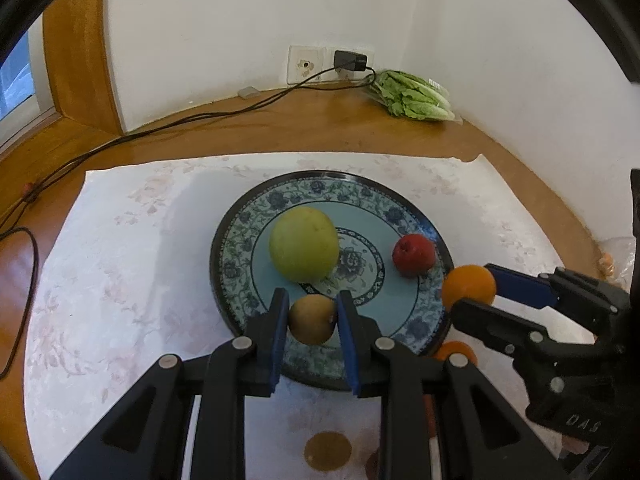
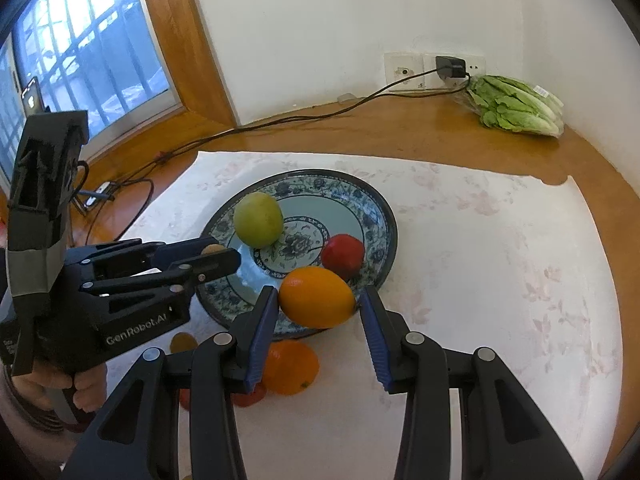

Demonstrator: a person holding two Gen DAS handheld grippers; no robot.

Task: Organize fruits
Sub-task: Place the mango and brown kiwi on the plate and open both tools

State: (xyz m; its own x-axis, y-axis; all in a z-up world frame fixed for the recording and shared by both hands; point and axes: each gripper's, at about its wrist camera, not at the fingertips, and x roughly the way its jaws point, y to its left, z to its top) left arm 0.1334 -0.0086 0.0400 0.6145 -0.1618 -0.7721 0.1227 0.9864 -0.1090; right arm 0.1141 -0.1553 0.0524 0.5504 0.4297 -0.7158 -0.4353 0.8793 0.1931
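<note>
Fruits: brown fruit (image 1: pixel 311 319) clamped in left tool (image 1: pixel 312 320), orange (image 2: pixel 317 297) in right tool (image 2: pixel 319 312).
Reason: both carried over plate (image 1: pixel 240 240), frame centre, likely for placing.

Glossy ceramic plate (image 1: pixel 236 248) — polished wooden table (image 1: pixel 304 128).

Soft daylight from the window (image 2: pixel 80 52), faint shadows, sharp centre, strong fisheye bending with dark corners.
</note>
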